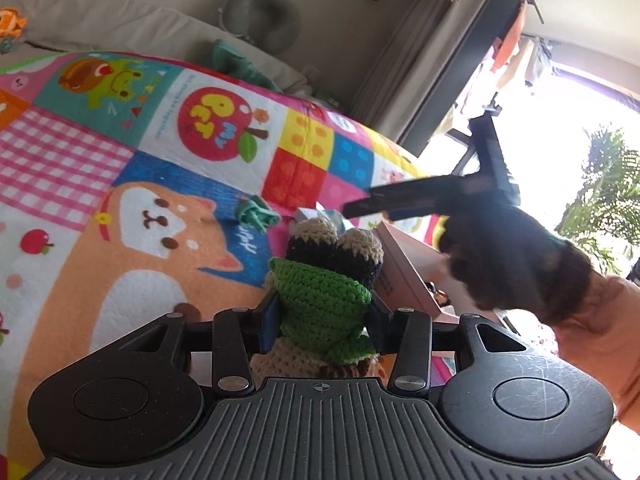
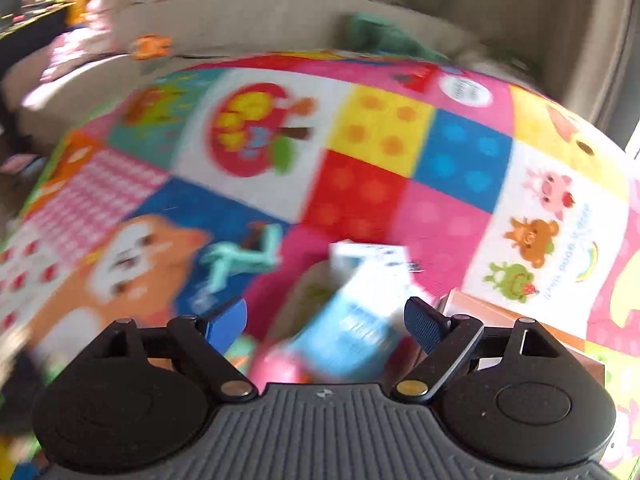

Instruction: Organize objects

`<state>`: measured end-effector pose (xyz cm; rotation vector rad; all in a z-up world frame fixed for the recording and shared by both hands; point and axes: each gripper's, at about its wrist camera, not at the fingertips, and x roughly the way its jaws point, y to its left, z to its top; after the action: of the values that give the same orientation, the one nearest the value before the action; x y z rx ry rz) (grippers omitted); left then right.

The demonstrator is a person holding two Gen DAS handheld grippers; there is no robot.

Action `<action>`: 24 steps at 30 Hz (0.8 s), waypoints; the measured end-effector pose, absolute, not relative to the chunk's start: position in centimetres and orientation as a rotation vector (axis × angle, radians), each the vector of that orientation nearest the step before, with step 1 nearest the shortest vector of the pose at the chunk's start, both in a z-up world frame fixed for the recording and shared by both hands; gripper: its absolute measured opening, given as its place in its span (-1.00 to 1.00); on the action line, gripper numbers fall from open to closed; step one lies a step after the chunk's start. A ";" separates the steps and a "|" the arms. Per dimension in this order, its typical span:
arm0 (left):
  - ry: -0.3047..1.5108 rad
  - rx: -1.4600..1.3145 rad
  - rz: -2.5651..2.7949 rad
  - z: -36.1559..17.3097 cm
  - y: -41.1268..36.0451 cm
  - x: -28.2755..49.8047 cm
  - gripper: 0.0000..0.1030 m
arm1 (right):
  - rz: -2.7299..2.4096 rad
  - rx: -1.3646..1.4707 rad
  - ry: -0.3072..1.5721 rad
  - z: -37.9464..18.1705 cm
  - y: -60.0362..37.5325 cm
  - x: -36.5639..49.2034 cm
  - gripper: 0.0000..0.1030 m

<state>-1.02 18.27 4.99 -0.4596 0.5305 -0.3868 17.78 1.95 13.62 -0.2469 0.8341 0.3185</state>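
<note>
Left gripper clamps the green-and-cream crocheted frog toy over the colourful patchwork play mat.
Right gripper gapes wide, empty, above a blurred blue-and-white carton; a pink cardboard box sits at the frog's three o'clock.

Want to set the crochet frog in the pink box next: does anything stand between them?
Yes. The right gripper and its gloved hand hang over the pink box, just beyond the crochet frog clamped in the left gripper. A blue-and-white carton lies below the open right jaws too.
</note>
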 end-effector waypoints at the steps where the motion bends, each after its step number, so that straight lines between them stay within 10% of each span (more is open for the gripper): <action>1: 0.531 -0.453 -0.388 5.1 18.1 -1.2 -0.07 | 0.294 -0.243 0.853 12.8 2.2 19.3 0.68; 24: 0.541 -0.409 -0.308 6.5 18.4 -2.9 -0.07 | 0.285 -0.093 0.968 6.5 5.5 16.5 0.58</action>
<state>-2.93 18.36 6.48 -0.4089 0.5406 -0.3082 16.51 5.49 6.49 -0.0934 0.9679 0.2851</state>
